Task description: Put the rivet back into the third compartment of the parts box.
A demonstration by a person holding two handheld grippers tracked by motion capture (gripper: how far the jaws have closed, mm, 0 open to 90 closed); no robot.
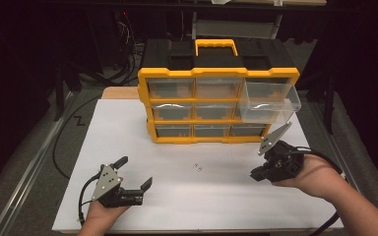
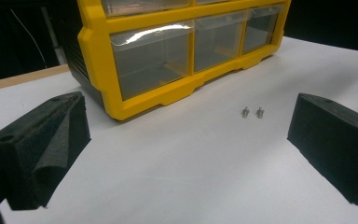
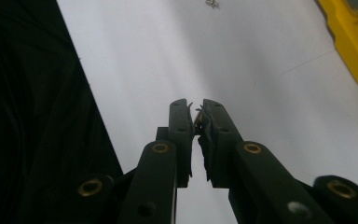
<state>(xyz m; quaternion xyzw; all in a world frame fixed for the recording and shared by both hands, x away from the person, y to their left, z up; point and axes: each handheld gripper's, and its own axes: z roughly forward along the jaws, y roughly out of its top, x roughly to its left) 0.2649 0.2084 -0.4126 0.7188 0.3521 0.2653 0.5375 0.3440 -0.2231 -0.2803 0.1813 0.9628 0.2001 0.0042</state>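
Two small metal screws [image 1: 198, 168] [image 2: 252, 112] [image 3: 211, 3] lie side by side on the white table top, in front of a yellow and black drawer organizer [image 1: 197, 73] [image 2: 98, 56]. Its top right clear drawer [image 1: 270, 101] is pulled out. My left gripper [image 1: 136, 171] [image 2: 186, 140] rests low at the front left, jaws wide open and empty, facing the screws. My right gripper [image 1: 255, 174] [image 3: 196, 106] hangs above the table at the right, below the open drawer. Its jaws are shut, with a tiny pale piece that looks like a small screw pinched at the tips.
The white board [image 1: 177, 206] covers the table; a strip of wood [image 1: 120, 92] shows behind its back left corner. Dark cables [image 1: 64, 147] run along the left side. The organizer's yellow edge [image 3: 354, 51] appears at the right of the right gripper view.
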